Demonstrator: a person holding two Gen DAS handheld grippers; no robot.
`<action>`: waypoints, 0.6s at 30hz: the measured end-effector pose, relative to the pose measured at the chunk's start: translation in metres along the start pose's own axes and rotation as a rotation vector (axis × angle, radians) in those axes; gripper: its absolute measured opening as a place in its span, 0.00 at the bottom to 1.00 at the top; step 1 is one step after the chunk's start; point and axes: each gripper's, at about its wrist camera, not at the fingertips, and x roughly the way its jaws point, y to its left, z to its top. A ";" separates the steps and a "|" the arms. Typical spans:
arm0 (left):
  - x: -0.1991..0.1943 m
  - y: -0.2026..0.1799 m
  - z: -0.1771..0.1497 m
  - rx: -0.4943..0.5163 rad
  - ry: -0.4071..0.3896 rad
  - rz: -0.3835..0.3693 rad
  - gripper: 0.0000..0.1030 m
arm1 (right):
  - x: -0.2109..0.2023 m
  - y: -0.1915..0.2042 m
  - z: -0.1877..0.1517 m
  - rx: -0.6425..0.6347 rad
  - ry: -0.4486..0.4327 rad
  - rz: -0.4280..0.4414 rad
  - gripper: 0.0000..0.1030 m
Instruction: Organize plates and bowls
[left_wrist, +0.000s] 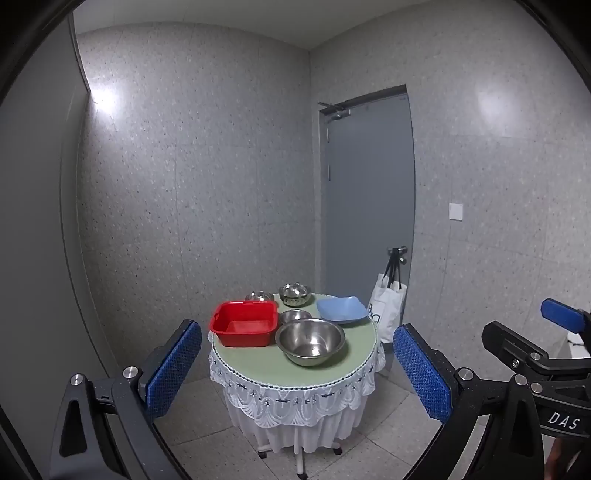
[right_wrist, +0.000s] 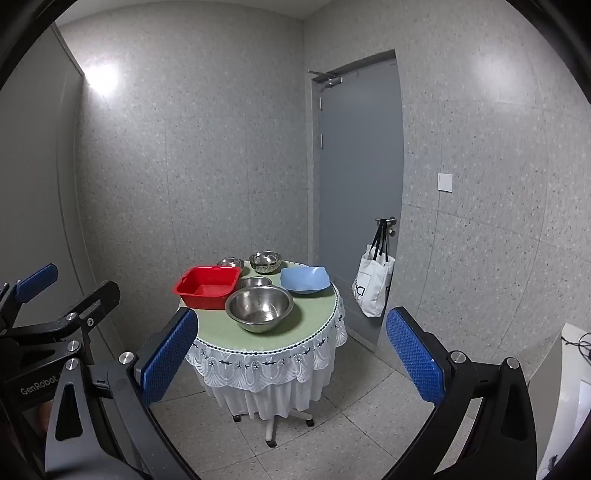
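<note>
A small round table (left_wrist: 255, 363) (right_wrist: 221, 334) with a green top and white lace skirt stands ahead. On it are a red square tub (left_wrist: 243, 323) (right_wrist: 207, 281), a large steel bowl (left_wrist: 310, 341) (right_wrist: 259, 303) in front, a small steel bowl (left_wrist: 294, 315) (right_wrist: 254, 282) behind it, two more steel bowls (left_wrist: 293, 294) (right_wrist: 265, 261) at the back, and a blue square dish (left_wrist: 341, 309) (right_wrist: 304, 279). My left gripper (left_wrist: 297, 369) and my right gripper (right_wrist: 291, 354) are both open and empty, well short of the table.
A grey door (left_wrist: 365, 206) is behind the table on the right, with a white tote bag (left_wrist: 386, 312) (right_wrist: 373, 290) hanging from its handle. Speckled walls close in the corner. The table stands on a wheeled base (right_wrist: 271, 421) on a tiled floor.
</note>
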 end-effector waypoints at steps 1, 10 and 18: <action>0.000 0.000 0.000 0.000 0.000 -0.001 1.00 | 0.000 0.000 0.000 0.000 -0.001 0.000 1.00; -0.002 -0.005 -0.001 0.001 0.000 -0.004 1.00 | -0.006 -0.006 0.002 0.005 -0.008 -0.001 1.00; -0.006 -0.005 0.002 -0.001 0.003 -0.004 1.00 | -0.010 -0.007 0.000 0.008 -0.008 0.000 1.00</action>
